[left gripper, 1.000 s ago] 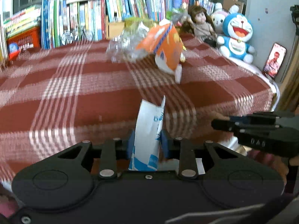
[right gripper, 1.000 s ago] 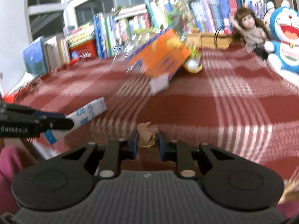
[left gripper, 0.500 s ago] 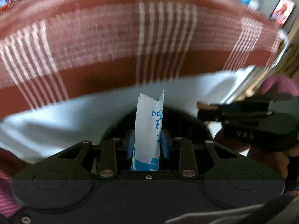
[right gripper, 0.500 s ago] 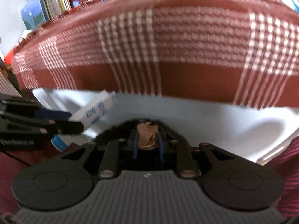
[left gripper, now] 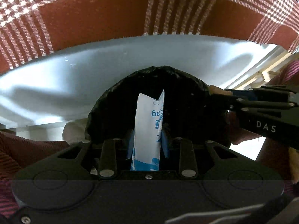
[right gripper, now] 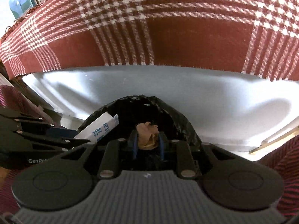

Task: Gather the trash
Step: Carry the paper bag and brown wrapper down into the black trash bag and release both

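**Trash over the bin, release beginning**

Trash carried in both grippers, poised above the mouth of a round bin lined with crinkled black plastic (left gripper: 112,112), set low beside the tabletop edge draped in red-and-white plaid cloth (left gripper: 93,18). Left gripper (left gripper: 147,145) clamped on a flat white paper sachet with blue print (left gripper: 148,127), standing upright between the blue pads. Right gripper (right gripper: 147,145) around a small crumpled brown paper wad (right gripper: 146,135), jaws opening, wad not yet fallen and apparently in light contact.

Step in hand, by judgement: dropping both pieces into the bin. Next move calls for widening both pairs of jaws fully while centred over the liner, then lifting clear without snagging the plastic.

Readable writing: "DAS" on the right gripper's side, "GenRob" partly visible on the left gripper's. Sachet print blue, partly characters, not legible.
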`<state>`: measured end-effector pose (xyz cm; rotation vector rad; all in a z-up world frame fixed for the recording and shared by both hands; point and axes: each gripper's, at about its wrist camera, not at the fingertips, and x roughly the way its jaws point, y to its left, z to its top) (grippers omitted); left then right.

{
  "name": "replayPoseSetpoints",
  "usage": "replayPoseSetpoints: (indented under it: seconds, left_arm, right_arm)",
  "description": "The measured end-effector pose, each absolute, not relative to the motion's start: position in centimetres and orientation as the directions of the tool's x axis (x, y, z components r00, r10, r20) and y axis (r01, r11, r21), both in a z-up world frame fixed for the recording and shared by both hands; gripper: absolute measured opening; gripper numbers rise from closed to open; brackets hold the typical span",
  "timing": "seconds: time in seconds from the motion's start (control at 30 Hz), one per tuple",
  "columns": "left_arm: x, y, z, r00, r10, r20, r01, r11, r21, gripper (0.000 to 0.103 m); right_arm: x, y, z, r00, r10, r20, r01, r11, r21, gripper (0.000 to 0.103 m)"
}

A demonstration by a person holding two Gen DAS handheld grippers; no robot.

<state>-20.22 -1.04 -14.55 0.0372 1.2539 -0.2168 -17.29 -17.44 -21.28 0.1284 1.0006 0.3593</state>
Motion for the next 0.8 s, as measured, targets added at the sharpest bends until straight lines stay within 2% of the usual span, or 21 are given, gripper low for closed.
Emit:
replayPoseSetpoints:
  seconds: [0.1,0.23,0.33,0.47,0.63,0.8]
  left_arm:
    - [-20.0,-1.1,-14.6,0.289,-0.142,-0.947,0.183,0.979,-0.091,0.032]
    - [-19.7,-1.5,-14.7,0.288,-0.135,-0.948,0.18,0.98,-0.085,0.041]
    - [-19.6,-1.3,-14.8,0.287,-0.132,-0.949,0.169,0.982,-0.085,0.045]
    - [-19.5,-1.2,-14.7,0.284,-0.131,-0.95,0.157,0.984,-0.089,0.055]
    - [-19.5,-1.1,-14.0,0.3,-0.117,-0.947,0.157,0.985,-0.072,0.076]
    - [-19.3,-1.0,-11.6,0.373,-0.129,-0.919,0.168,0.983,-0.069,0.085]
  right_arm:
    - [-17.1,-17.3,-21.3,0.486,0.353,-0.799,-0.236,0.934,0.269,0.032]
    - [-17.2,-17.3,-21.3,0.488,0.353,-0.799,-0.236,0.934,0.269,0.033]
    - [-17.0,-17.4,-21.2,0.488,0.353,-0.798,-0.233,0.934,0.27,0.051]
    - [-17.0,-17.4,-21.1,0.488,0.354,-0.798,-0.235,0.934,0.27,0.06]
    - [-17.1,-17.4,-20.9,0.495,0.349,-0.796,-0.231,0.936,0.266,0.063]
    - [-17.1,-17.6,-19.9,0.531,0.342,-0.775,-0.236,0.938,0.253,0.066]
